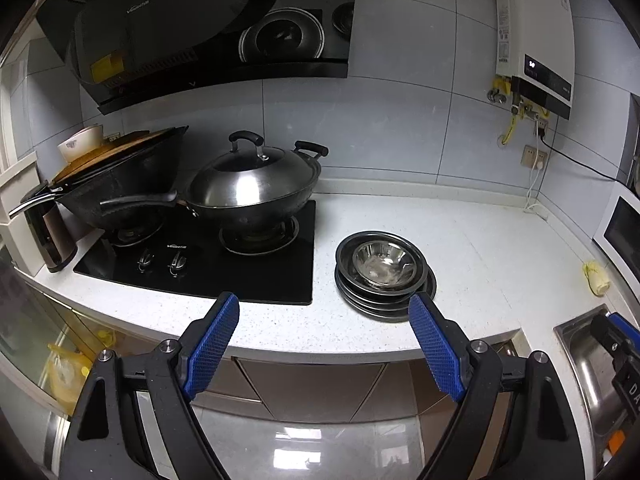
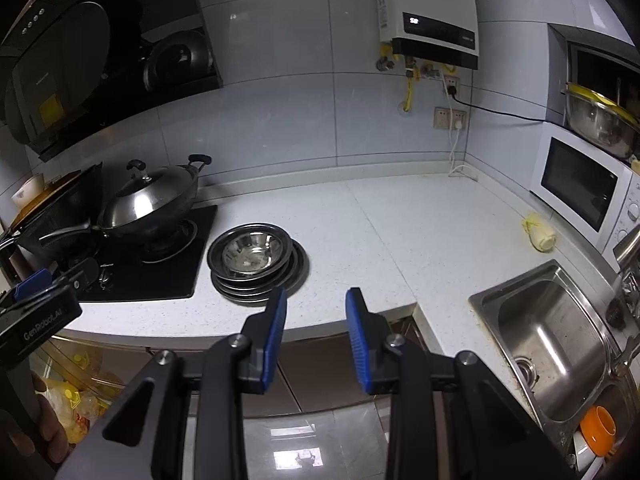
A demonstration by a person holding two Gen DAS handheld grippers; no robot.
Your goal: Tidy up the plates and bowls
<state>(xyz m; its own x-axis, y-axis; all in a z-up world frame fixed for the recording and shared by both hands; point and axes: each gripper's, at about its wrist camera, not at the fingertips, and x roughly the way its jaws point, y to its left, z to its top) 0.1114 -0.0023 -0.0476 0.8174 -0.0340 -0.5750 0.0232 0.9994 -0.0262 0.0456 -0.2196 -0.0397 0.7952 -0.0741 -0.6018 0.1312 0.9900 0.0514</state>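
Note:
A stack of steel plates [image 1: 352, 292] with a steel bowl [image 1: 384, 264] nested on top sits on the white counter right of the hob. It also shows in the right wrist view, plates [image 2: 298, 268] and bowl [image 2: 250, 252]. My left gripper [image 1: 324, 306] is open wide and empty, in front of the counter edge, near the stack. My right gripper [image 2: 316, 300] is open with a narrower gap, empty, in front of the counter, right of the stack. The left gripper [image 2: 36, 284] shows at the left edge of the right wrist view.
A black gas hob [image 1: 200, 264] holds a lidded wok [image 1: 256, 184] and a black pan [image 1: 120, 188]. A steel sink [image 2: 552, 332] lies to the right, with an orange cup [image 2: 598, 426] beside it. A yellowish cloth [image 2: 540, 232] lies near the microwave [image 2: 580, 184].

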